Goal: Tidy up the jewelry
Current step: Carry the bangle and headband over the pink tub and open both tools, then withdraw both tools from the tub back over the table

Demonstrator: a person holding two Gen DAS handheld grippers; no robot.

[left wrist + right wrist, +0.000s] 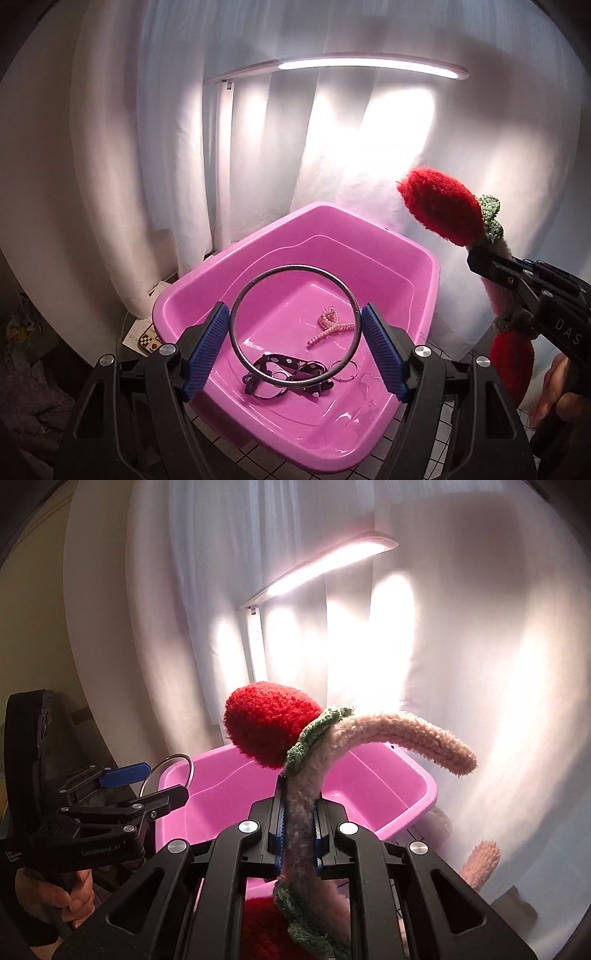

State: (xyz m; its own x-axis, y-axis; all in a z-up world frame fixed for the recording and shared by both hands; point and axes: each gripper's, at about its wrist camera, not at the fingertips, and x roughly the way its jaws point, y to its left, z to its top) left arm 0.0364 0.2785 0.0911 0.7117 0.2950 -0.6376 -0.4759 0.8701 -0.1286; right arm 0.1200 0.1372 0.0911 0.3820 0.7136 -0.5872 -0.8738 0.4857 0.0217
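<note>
A: Why is the left hand-held gripper [295,354] so wide apart?

B: It has to be. The metal bangle [295,326] sits across the gap, and each blue pad [207,350] presses on an opposite side of the ring, so the jaws are spread to the bangle's full width and pinching it by its outer edge. It hangs over the middle of the pink tub [417,258], which I judge is where it is meant to be let go.

A: What is already in the tub?

B: A pearl bracelet [330,325] lies on the tub floor toward the far right corner. A black strap with white hearts [284,376] lies nearer the front edge, and thin wire hoops [343,367] lie just beside it.

A: And the right hand-held gripper [299,830]?

B: Pressed nearly together on a knitted strawberry band [295,760]. The pinch is on the pale fuzzy cord, just below the green leaf collar, so the red berry stands above the fingers and the rest of the cord arches off to the right. A second berry hangs below the grip. It is held beside the tub's right edge, clear of the bangle, probably waiting its turn.

A: Anything else around?

B: A lit desk lamp [369,66] above, a white curtain [166,147] behind, and the counter [258,458] has a white tiled top under the tub's front edge.
</note>
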